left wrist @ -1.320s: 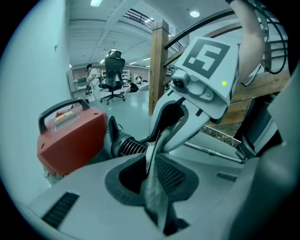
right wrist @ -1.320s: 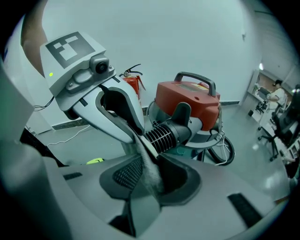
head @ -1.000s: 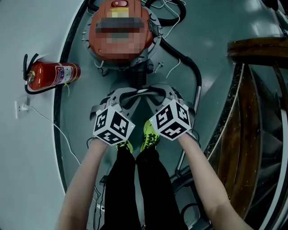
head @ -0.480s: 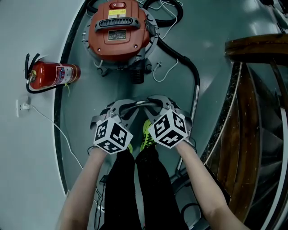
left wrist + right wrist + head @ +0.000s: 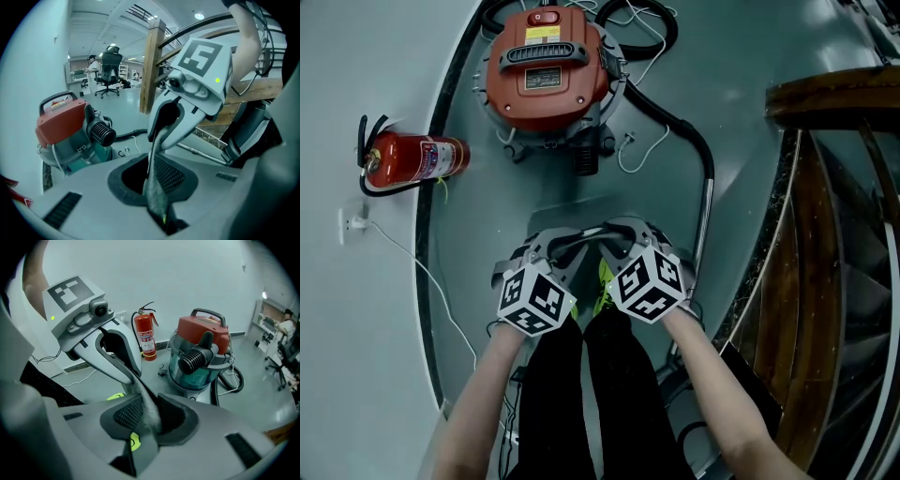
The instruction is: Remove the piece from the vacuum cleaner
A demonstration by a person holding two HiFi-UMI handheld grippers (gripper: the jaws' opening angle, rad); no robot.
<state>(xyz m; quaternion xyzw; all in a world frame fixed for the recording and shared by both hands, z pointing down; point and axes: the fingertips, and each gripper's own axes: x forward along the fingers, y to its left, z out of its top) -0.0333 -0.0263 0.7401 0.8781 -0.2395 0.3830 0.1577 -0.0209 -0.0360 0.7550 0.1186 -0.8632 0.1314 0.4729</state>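
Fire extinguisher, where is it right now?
In the head view it is on the left: the fire extinguisher sits by the wall, just left of the red vacuum cleaner, near the wall socket.

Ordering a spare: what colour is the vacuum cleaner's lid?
Orange-red lid, clearest in the head view.

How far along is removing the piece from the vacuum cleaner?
Done: the grey piece looks already off the vacuum cleaner, held clear of it. In hand: the left gripper and right gripper each have fingers closed on it, one per end. Left: probably only setting it down.
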